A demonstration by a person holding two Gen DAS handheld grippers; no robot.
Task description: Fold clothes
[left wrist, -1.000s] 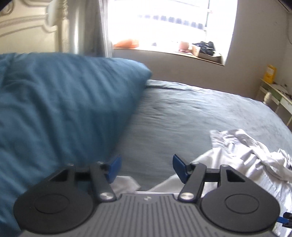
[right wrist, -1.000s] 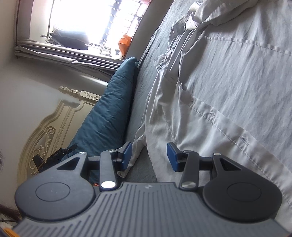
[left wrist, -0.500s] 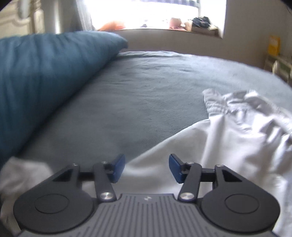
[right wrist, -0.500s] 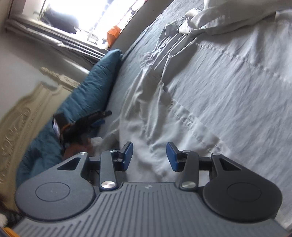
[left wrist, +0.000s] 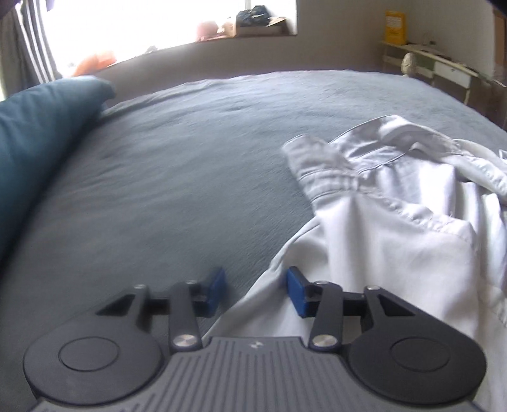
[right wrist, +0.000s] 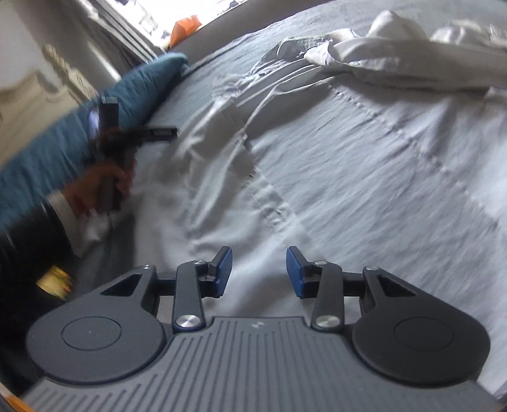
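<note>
Closing, nothing pinched: left gripper [left wrist: 256,293] at the shirt [left wrist: 396,241] edge, right gripper [right wrist: 258,272] above blurred cloth; hem hidden.

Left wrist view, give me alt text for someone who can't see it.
The left gripper, jaws apart, hovers over the edge of a white shirt spread on a grey bed. A teal pillow lies at left, a bright window behind.

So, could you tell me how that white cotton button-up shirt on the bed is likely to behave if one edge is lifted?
The white cotton button-up shirt will probably drape limply, since it already lies creased and bunched. It looks thin, so likely light. Its crumpled collar end may drag across the grey bedspread.
</note>
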